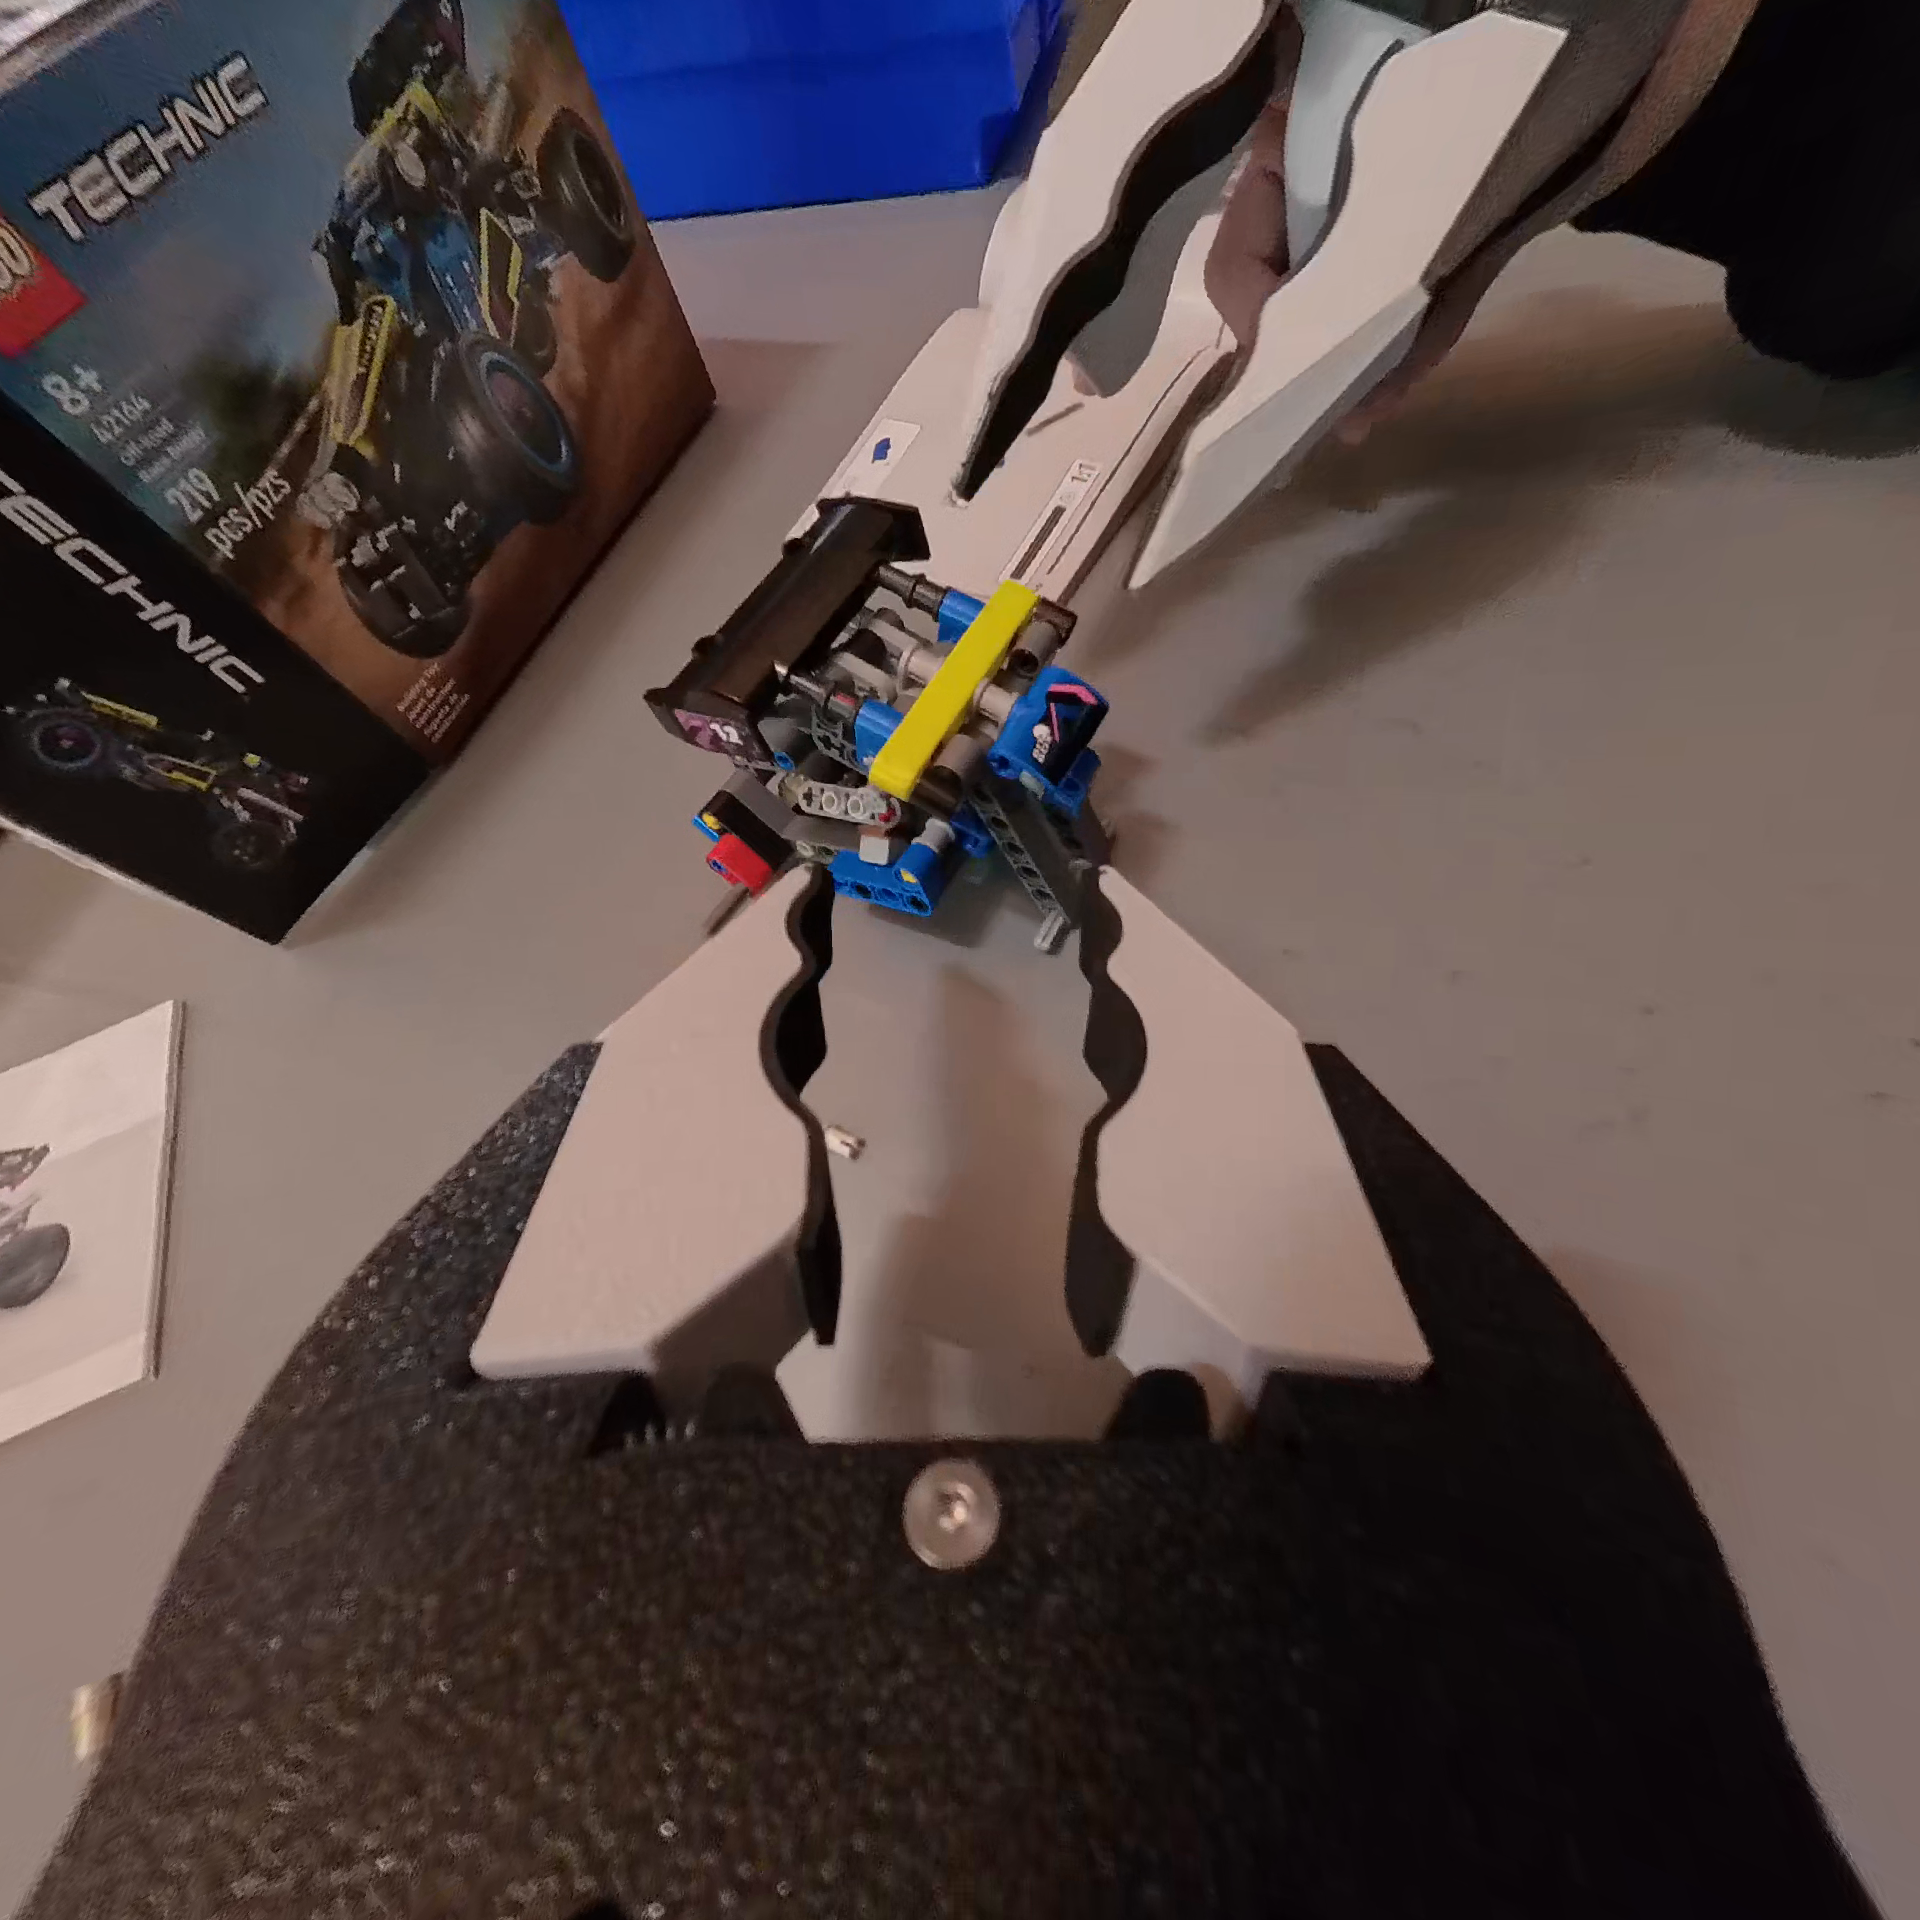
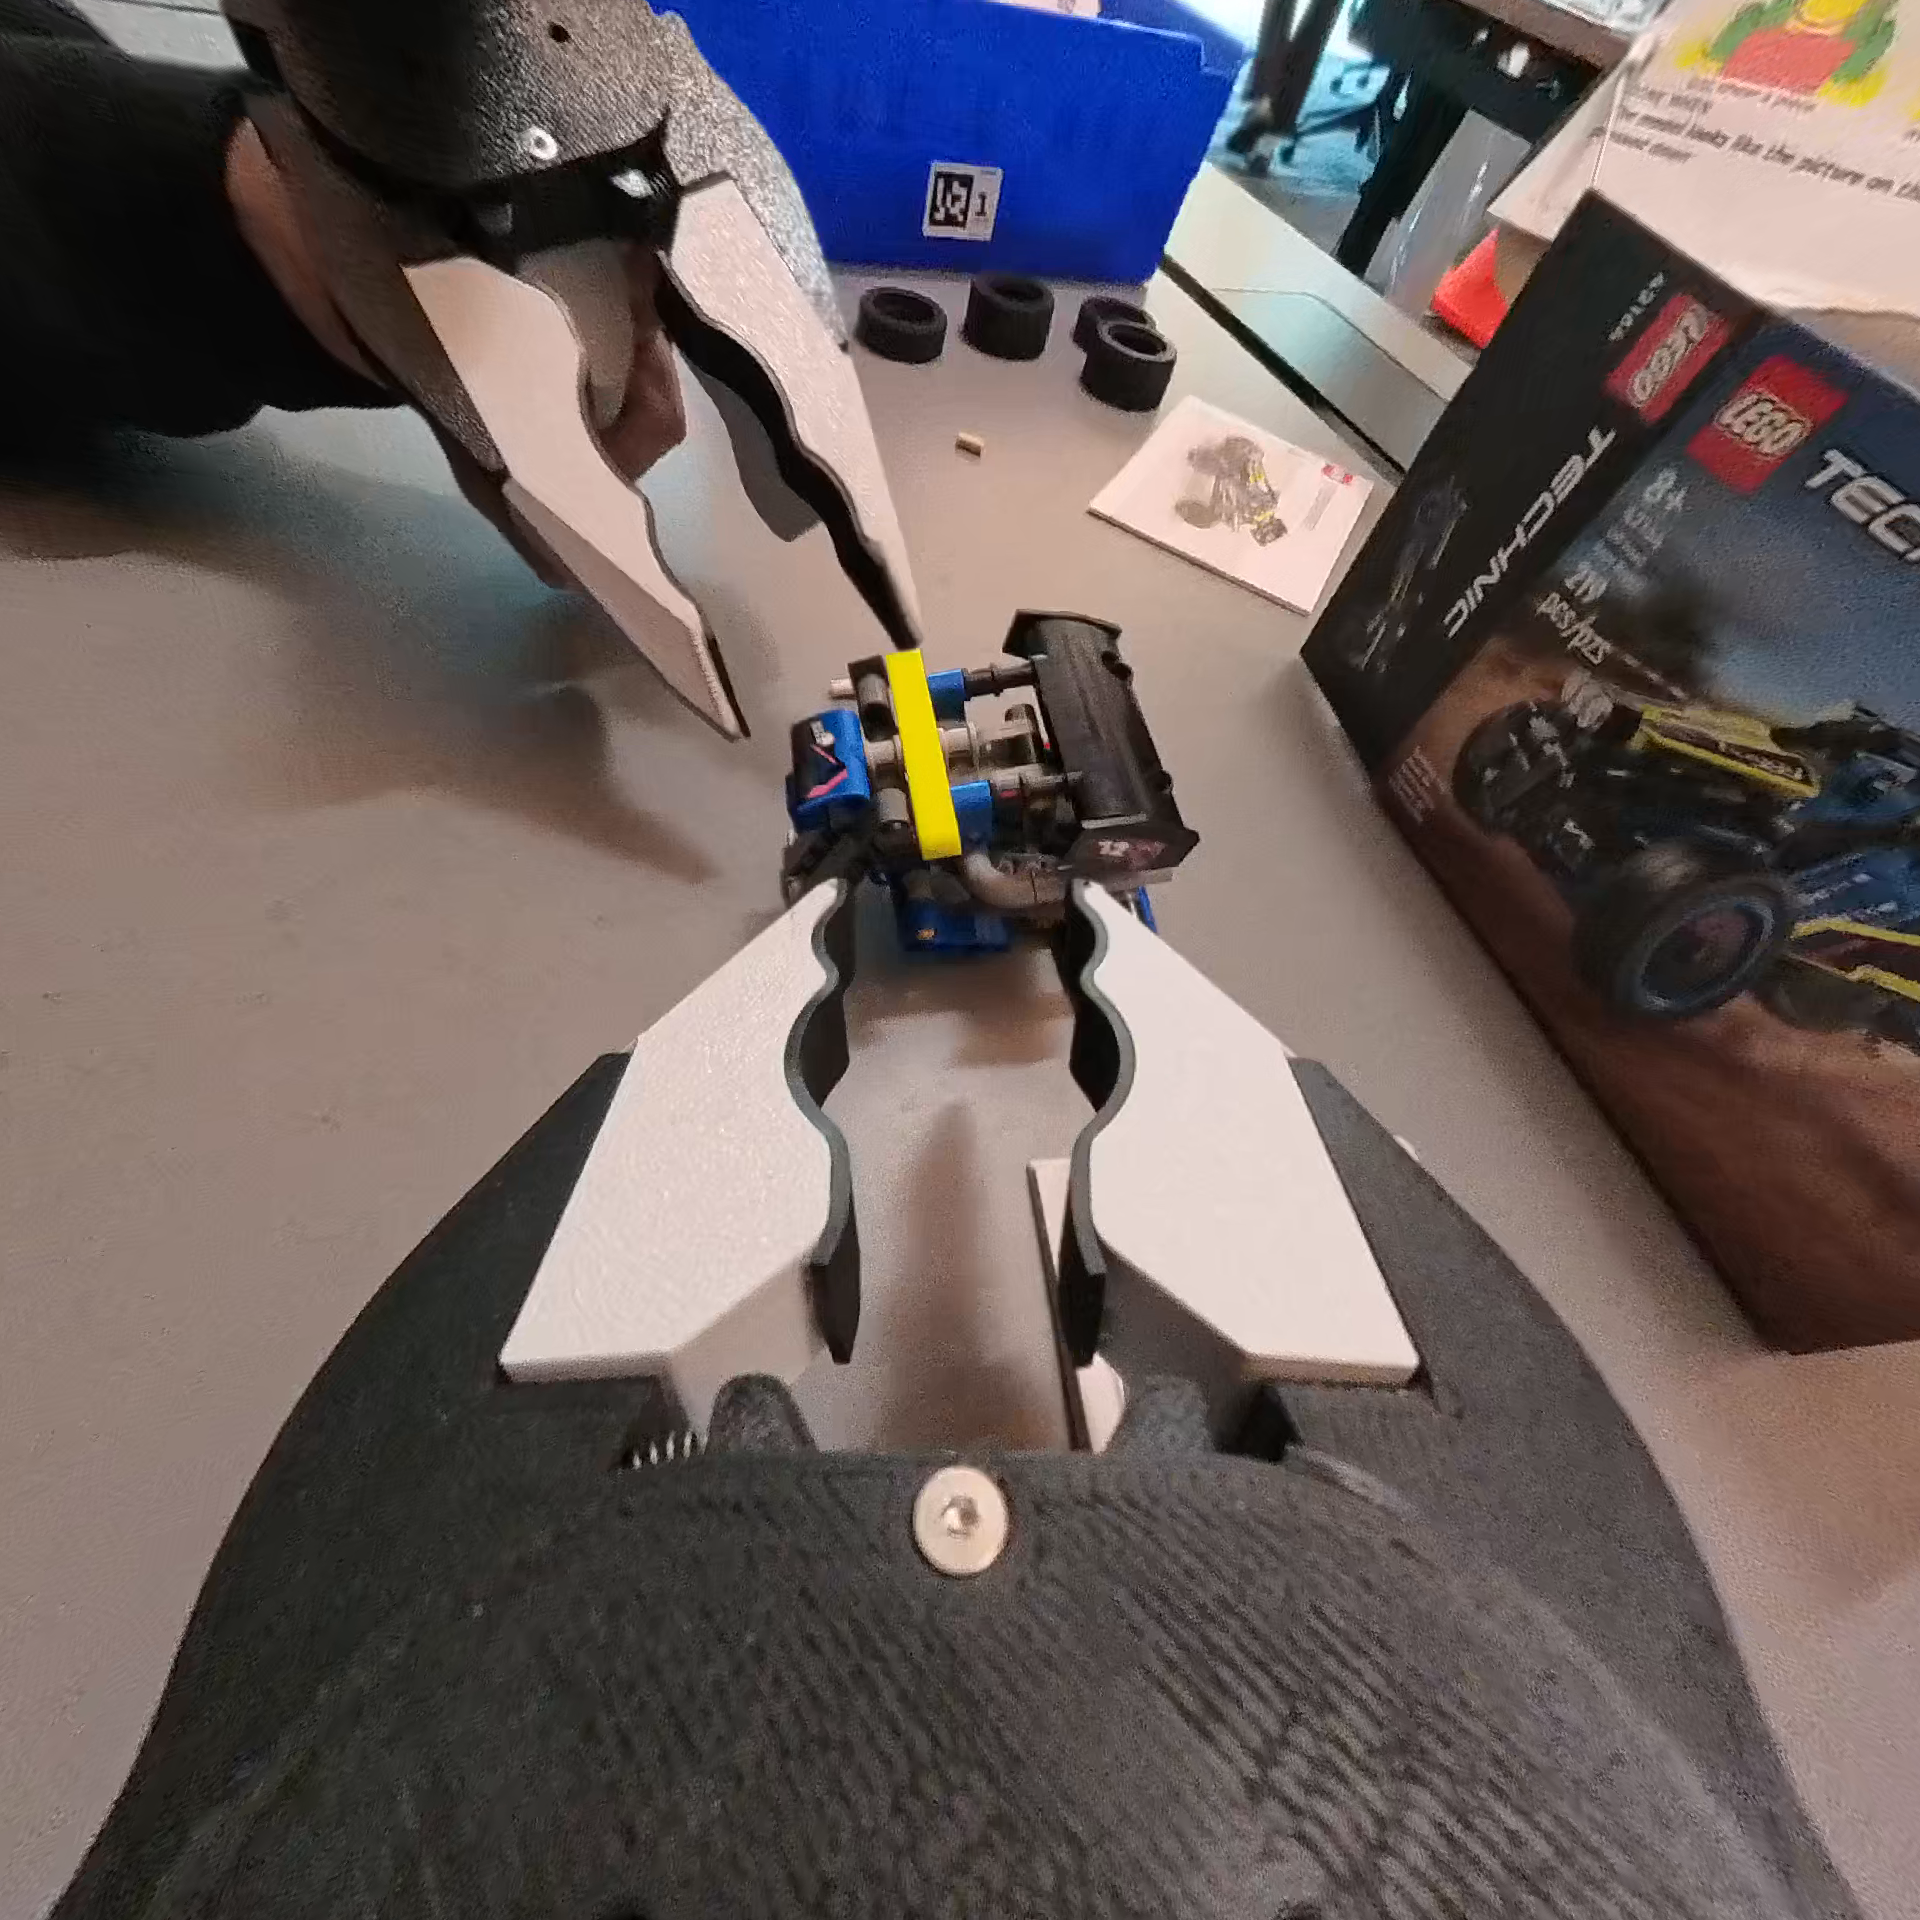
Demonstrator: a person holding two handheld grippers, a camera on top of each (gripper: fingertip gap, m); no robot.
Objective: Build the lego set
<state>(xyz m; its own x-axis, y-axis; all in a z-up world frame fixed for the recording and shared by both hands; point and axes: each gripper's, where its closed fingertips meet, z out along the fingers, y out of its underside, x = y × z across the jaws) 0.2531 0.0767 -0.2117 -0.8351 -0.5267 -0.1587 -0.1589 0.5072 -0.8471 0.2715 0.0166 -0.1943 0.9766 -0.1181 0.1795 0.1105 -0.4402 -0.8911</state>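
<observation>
1. Left wrist view — partly built model (image 1: 883,727) sits on the grey table (image 1: 1455,935), dead ahead of the left gripper (image 1: 951,894); jaws spread, tips flanking its near blue base, grasping nothing. Yellow beam (image 1: 951,691) runs near-to-far.
2. Right wrist view — right gripper (image 2: 951,904), likewise spread and empty, brackets the model's opposite end; both equally near.

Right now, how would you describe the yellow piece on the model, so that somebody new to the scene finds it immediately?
Look at the grey table, beside the printed set box. The half-built model stands between the two grippers' tips. Across its top lies the yellow beam, flat and narrow; it is the only yellow part among black, blue and grey ones.
</observation>
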